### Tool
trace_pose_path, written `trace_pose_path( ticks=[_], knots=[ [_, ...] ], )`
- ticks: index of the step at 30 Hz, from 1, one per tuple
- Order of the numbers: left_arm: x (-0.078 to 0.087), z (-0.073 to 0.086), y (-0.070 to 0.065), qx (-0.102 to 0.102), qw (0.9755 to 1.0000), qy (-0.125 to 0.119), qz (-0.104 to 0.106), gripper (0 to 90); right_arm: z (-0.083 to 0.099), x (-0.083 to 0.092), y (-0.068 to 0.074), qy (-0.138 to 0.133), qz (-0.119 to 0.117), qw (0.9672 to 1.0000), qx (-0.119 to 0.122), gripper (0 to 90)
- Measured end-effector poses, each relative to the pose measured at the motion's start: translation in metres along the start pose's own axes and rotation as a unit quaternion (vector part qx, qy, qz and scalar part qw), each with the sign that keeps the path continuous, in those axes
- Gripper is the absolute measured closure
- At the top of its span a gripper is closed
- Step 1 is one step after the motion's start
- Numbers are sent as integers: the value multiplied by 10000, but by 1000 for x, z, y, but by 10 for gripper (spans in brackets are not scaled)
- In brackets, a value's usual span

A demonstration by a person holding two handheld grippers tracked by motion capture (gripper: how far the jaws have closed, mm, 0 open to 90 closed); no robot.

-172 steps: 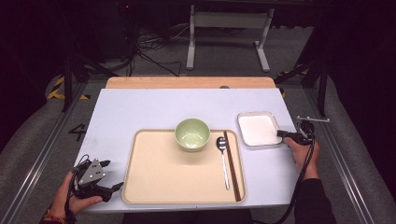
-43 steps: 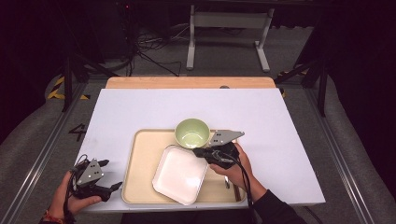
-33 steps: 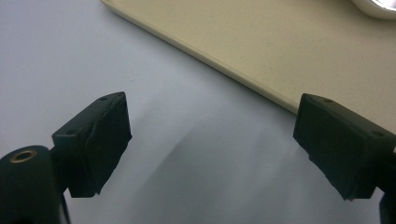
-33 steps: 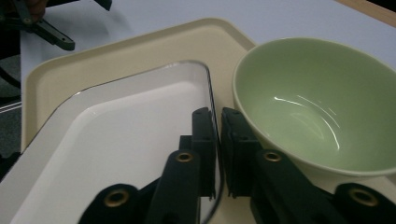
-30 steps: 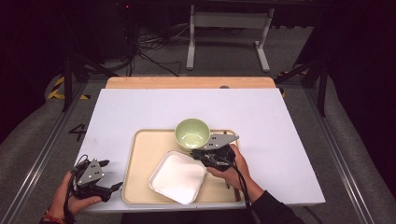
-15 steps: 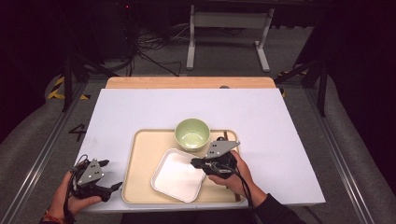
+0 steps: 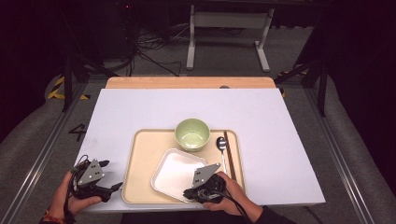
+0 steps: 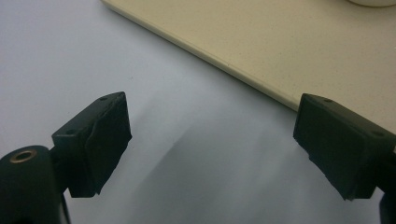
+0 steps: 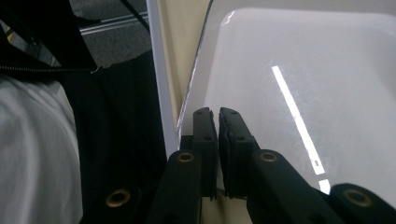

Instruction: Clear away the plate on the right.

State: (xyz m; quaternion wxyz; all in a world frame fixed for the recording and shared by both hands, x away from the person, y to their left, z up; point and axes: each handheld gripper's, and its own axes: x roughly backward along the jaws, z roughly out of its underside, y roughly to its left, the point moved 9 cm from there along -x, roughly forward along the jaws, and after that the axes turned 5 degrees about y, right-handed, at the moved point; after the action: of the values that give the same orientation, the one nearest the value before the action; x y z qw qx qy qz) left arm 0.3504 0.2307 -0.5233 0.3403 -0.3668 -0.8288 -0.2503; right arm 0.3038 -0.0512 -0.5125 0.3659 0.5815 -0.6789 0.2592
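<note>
A white square plate (image 7: 179, 171) lies tilted low over the near middle of a beige tray (image 7: 142, 158); I cannot tell whether it rests flat. My right gripper (image 7: 192, 192) is shut on the plate's near right rim. In the right gripper view its jaws (image 9: 217, 116) pinch the rim of the plate (image 9: 303, 70), with the tray's edge (image 9: 180, 42) just beside it. My left gripper (image 7: 111, 175) stands open on the table off the tray's near left corner. In its own view the left gripper (image 8: 219, 135) holds nothing, and the tray (image 8: 327, 46) lies beyond it.
A green bowl (image 7: 192, 134) sits at the tray's far middle. A spoon (image 7: 221, 145) and dark chopsticks (image 7: 229, 149) lie along the tray's right side, close to my right hand. The white table (image 7: 140, 107) ends just behind both grippers.
My right gripper has drawn the white plate towards the tray's near edge and lowered it. The left gripper has stayed where it was.
</note>
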Motion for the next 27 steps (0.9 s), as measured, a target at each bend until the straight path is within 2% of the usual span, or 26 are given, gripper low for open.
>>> trace_pose_path(
  ticks=[12, 21, 24, 27],
  knots=[
    [0, 0, -1, 13, 10000, 1, 8, 119, 18, 13, -4, 116, 76, 9999, -79, 856],
    [0, 0, 0, 13, 10000, 10, -3, 120, 39, 30, -12, 99, 290, 9991, -286, 824],
    [0, 0, -1, 14, 10000, 15, 3, 120, 42, 33, -14, 96, 381, 9990, -222, 820],
    [0, 0, -1, 9, 10000, 16, 2, 120, 48, 38, -15, 84, 436, 9986, -297, 814]
  ],
)
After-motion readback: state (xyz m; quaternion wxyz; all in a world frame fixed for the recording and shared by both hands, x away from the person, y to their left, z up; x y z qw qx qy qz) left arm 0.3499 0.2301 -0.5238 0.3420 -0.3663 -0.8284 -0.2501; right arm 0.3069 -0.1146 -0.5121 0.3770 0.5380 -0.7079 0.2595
